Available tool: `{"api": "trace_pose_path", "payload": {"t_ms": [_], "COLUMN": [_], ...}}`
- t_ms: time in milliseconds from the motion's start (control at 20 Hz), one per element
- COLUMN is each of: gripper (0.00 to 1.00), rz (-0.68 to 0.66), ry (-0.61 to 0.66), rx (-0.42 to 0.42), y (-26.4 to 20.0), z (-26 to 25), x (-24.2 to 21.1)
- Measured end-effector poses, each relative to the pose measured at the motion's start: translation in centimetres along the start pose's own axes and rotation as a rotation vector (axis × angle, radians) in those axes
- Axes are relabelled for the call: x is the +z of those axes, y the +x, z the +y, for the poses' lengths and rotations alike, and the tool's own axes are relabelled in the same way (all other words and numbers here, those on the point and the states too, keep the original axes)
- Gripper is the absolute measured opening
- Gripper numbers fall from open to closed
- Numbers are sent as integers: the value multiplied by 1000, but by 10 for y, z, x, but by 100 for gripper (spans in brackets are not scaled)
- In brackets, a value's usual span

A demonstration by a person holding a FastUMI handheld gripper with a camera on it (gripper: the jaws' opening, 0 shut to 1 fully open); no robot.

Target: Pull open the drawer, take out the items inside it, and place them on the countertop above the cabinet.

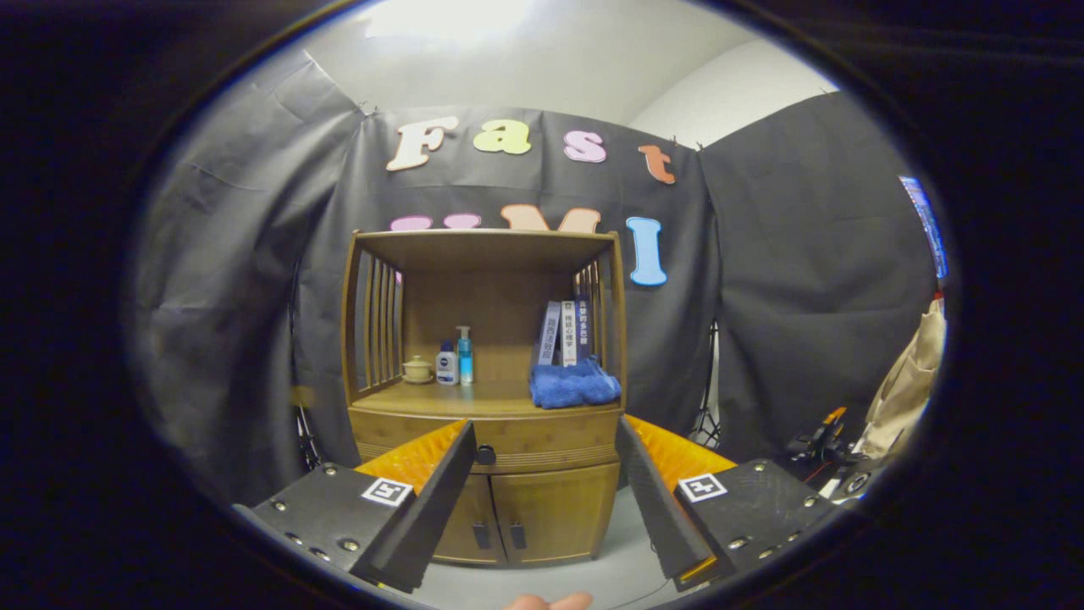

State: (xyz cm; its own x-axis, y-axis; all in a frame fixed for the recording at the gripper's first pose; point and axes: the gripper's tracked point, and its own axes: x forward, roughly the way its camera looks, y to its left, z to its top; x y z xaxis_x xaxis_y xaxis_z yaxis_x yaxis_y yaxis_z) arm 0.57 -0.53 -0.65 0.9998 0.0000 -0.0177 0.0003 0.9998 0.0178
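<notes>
The fingers cover part of the cabinet (484, 398): the left finger (428, 508) hides the left end of the drawer (542, 436) and most of the left door, and the right finger hides the cabinet's right lower corner. The drawer's contents cannot be seen; it sits closed under the countertop (457, 398), its dark knob (485, 455) just beside the left finger's tip. The gripper (546, 445) is spread wide and holds nothing, with the drawer front spanning the gap between the fingers and lying beyond them. On the countertop, a small cup (417, 369) and two bottles (455, 360) stand toward the back left; a blue towel (574, 385) lies at the right edge, before upright books (566, 332). Labels are too small to read. A fingertip (549, 602) is cut off below.
</notes>
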Motion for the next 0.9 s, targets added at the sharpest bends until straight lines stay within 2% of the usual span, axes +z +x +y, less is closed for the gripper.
{"api": "trace_pose_path", "payload": {"t_ms": [500,900], "gripper": [98,98], "rz": [21,72], "ry": [16,34], "rx": [-10,78], "y": [18,97], "z": [-2,43], "x": [-12,-48]}}
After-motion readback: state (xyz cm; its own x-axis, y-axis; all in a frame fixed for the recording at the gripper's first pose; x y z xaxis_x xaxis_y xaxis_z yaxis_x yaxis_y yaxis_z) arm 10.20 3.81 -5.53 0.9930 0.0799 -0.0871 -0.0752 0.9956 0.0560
